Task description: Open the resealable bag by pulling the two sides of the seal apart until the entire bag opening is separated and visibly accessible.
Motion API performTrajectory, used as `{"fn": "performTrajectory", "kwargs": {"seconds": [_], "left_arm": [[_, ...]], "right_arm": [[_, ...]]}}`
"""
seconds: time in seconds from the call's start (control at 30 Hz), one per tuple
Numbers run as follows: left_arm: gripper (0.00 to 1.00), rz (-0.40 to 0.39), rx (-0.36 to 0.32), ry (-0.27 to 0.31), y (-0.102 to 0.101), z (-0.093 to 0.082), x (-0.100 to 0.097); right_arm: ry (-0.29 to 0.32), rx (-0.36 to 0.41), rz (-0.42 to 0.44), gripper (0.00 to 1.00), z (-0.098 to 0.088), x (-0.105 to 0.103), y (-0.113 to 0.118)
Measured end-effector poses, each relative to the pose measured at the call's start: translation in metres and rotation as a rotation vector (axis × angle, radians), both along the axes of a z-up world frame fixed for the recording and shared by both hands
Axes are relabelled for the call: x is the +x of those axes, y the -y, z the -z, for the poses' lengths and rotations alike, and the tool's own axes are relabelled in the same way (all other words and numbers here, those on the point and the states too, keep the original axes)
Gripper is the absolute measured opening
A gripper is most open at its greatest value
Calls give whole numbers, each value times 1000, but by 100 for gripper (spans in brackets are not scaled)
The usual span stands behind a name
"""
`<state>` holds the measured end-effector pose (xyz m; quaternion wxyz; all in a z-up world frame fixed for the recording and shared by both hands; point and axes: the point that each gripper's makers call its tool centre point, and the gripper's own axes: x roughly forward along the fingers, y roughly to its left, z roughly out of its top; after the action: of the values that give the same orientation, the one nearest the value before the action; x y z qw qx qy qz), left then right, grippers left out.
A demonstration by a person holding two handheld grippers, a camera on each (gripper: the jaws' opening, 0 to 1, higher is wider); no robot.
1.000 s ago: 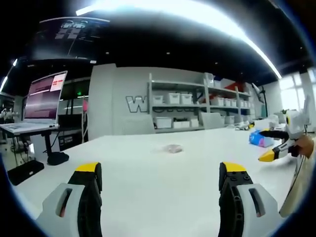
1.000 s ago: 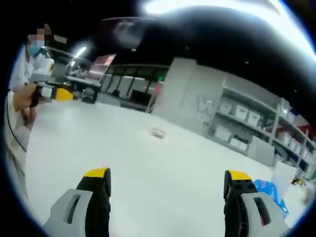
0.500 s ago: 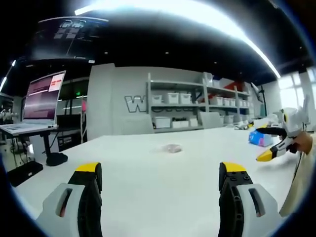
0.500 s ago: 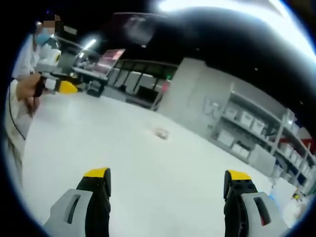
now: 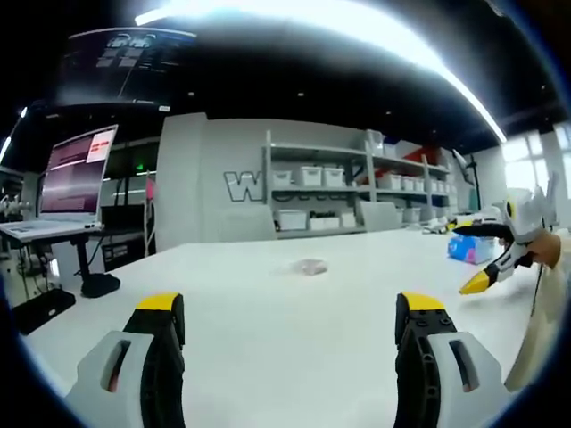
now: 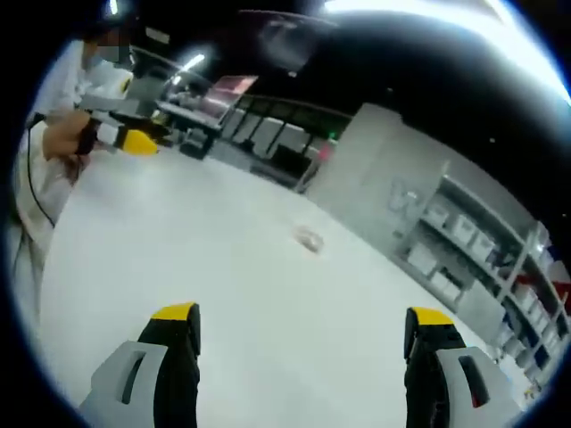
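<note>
Jaws spread wide and holding nothing, the left gripper (image 5: 290, 312) and right gripper (image 6: 302, 325) are hovering over a white table (image 5: 268, 321), where the small clear resealable bag (image 5: 309, 266) is lying well in from its edges; shelving (image 5: 357, 192) with white bins is lining the far wall.

A smooth, matt white tabletop (image 5: 268, 330) carries a small, clear, crinkled plastic bag (image 5: 310, 267). Grey plastic gripper jaws wear glossy yellow tips.
</note>
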<state>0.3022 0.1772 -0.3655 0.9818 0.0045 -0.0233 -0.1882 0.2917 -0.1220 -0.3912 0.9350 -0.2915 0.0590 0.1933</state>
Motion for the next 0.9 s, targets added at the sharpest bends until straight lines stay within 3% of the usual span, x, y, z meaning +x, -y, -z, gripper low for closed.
{"fn": "performTrajectory", "kwargs": {"seconds": [0.27, 0.57, 0.9], "left_arm": [[97, -4, -9, 1, -3, 0, -1], [97, -4, -12, 3, -5, 0, -2], [97, -3, -17, -2, -5, 2, -3]], "right_arm": [[9, 18, -8, 96, -4, 7, -5], [30, 97, 10, 96, -12, 12, -8], [-11, 220, 25, 96, -10, 17, -10]]}}
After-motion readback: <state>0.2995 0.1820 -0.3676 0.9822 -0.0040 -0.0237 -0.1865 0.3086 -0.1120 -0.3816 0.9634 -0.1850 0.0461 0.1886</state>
